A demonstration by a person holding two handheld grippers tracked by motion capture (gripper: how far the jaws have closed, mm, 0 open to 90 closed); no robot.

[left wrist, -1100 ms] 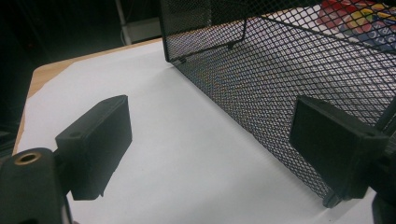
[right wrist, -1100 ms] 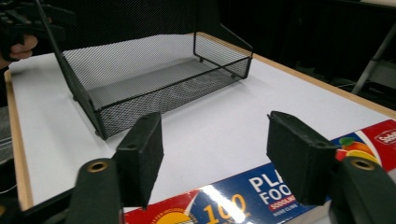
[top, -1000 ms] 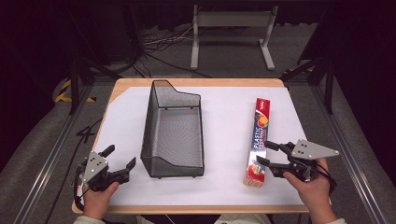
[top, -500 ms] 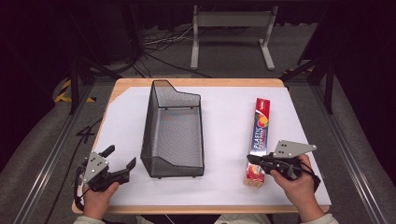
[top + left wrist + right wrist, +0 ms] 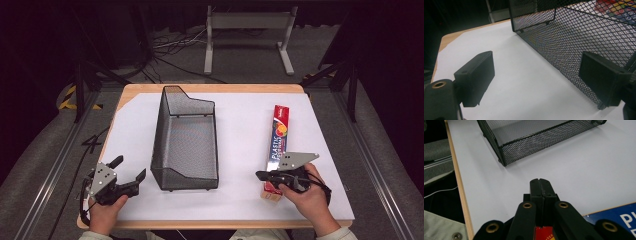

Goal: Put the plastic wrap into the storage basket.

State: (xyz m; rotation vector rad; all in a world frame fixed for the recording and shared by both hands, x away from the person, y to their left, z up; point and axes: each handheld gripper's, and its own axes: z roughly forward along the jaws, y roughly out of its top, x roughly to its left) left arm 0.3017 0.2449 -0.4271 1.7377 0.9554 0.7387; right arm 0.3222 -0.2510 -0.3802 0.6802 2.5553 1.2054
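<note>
Since the earlier frames the right tool (image 5: 261, 176) has slid leftward and a little down across the near end of the wrap box (image 5: 280, 136), and its jaws have come together; the left tool (image 5: 131, 172) sits as it did. In the right gripper view the right tool's (image 5: 540, 181) jaws stand pressed flat against each other with nothing between them, poking out over bare bench beyond the box's (image 5: 616, 216) long edge, while the box's red end shows beneath the tool's body. So the box is not gripped; it lies flat on the right of the bench (image 5: 240, 125), lengthwise front to back, well apart from the mesh basket (image 5: 186, 140) at centre. The left tool's (image 5: 536, 77) jaws stand wide and empty just beside the basket's (image 5: 579, 37) near corner, not touching it. The risk, as I judge it, is that the shut jaws, resting on the box, shove or skew it rather than lift it. To grasp it, the tool must open and straddle the box's sides; a pinch at this end alone could let the far end droop or twist.
</note>
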